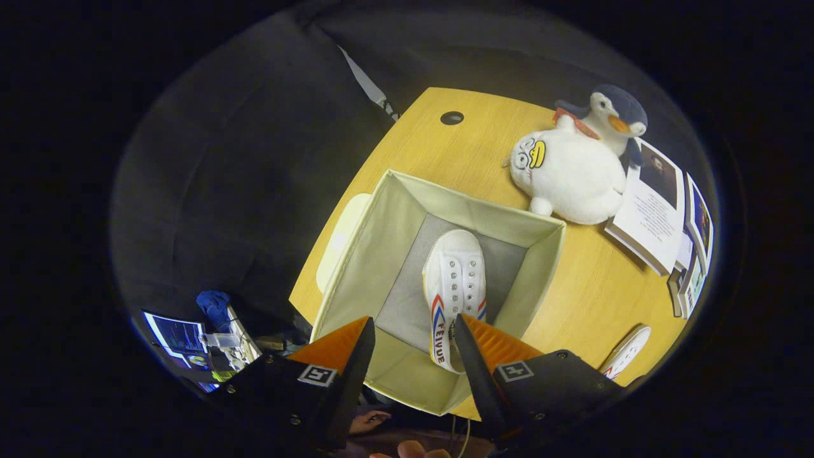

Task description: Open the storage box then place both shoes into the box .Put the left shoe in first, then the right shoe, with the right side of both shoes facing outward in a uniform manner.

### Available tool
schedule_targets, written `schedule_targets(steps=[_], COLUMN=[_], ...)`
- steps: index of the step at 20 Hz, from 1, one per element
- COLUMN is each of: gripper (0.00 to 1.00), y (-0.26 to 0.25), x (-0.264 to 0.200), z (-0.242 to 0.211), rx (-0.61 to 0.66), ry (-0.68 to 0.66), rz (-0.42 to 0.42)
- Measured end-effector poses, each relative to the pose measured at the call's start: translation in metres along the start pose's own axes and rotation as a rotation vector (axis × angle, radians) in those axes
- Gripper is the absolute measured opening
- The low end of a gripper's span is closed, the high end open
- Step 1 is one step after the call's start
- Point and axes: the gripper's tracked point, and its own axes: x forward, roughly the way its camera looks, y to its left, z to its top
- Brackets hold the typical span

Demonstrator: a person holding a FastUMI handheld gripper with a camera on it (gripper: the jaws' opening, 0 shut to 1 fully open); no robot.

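1. Hovering above the open storage box, the gripper has its fingers spread apart with nothing between them; neither finger presses on anything.
2. Box status: the top is open and the fabric walls stand upright. The opening step is judged complete.
3. First shoe: it lies on the box floor, just ahead of the fingers and closer to the right-hand one, toe pointing away from the gripper. A striped side panel faces the near wall. Whether this is the left shoe cannot be confirmed, though the task order suggests it.
4. Second shoe: it rests on the desk, outside the box and off to the right of the right finger. Placement of it remains outstanding.
5. Progress is judged at roughly the halfway mark: one shoe in, one to fetch.
6. Surroundings: a white plush toy and a penguin toy sit beyond the box; books lie to their right. A pale lid-like piece lies left of the box.
7. Obstruction: none is noted between gripper and second shoe; floor space beside the first shoe is limited.
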Motion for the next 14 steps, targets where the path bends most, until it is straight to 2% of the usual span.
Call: schedule_targets(steps=[6,9,10,14], gripper=[0.79,0.84,1.00,1.00], y=[-0.021,-0.039,-0.045,-0.075], x=[-0.034,-0.055,-0.057,-0.073], z=[-0.011,-0.018,-0.024,-0.044], rx=[0.017,0.017,0.014,0.073], ry=[-0.042,-0.080,-0.085,-0.101], rz=[-0.002,-0.017,-0.018,-0.027])
